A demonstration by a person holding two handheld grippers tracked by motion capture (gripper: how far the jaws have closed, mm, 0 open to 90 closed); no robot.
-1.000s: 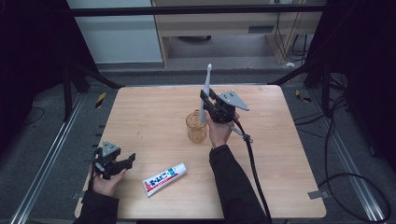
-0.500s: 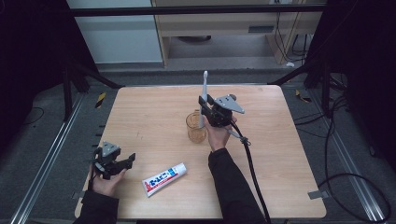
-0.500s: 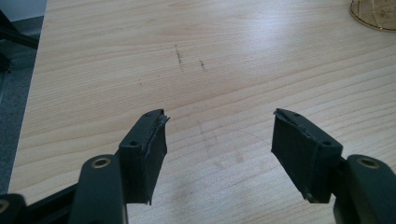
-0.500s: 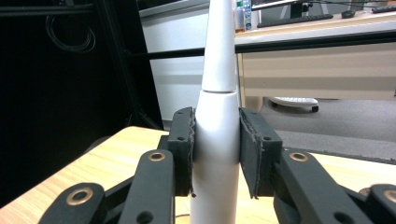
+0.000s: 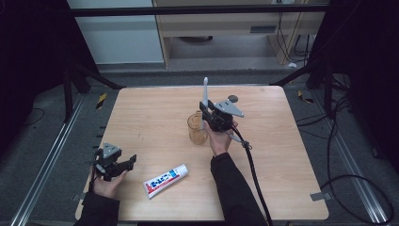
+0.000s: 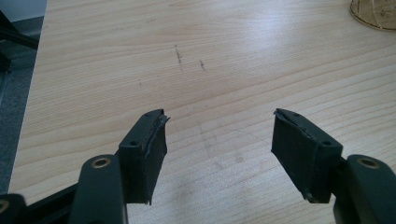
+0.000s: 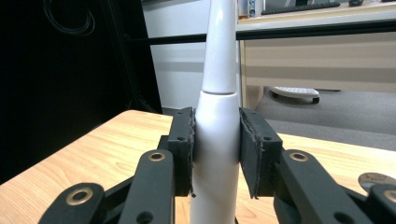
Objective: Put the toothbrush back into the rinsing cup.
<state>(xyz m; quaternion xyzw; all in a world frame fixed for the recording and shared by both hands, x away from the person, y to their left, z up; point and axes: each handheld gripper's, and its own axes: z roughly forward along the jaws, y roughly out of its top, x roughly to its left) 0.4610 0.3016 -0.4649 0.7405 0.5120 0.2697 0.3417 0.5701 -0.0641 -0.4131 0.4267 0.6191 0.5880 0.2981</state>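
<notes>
A white electric toothbrush [image 5: 205, 93] stands upright over the amber glass cup [image 5: 196, 128] in the middle of the table. My right gripper [image 5: 204, 110] is shut on its handle; in the right gripper view both pads press the white toothbrush body [image 7: 217, 140]. Whether the toothbrush's lower end is inside the cup I cannot tell. A toothpaste tube [image 5: 165, 180] lies near the front edge. To its left, my left gripper [image 5: 131, 160] rests low over the table's front left corner, open, with bare wood between its fingers [image 6: 147, 154]. The cup's rim [image 6: 373, 14] shows at the left gripper view's top right.
The wooden table [image 5: 141, 117] has bare surface on its left and right sides. A small round disc [image 5: 232, 99] lies behind the right gripper. A black cable [image 5: 254, 174] trails from the right gripper toward the front edge. Dark frame bars and floor surround the table.
The right gripper and the upright toothbrush have shifted slightly left, closer over the cup. The left gripper has stayed where it was.
</notes>
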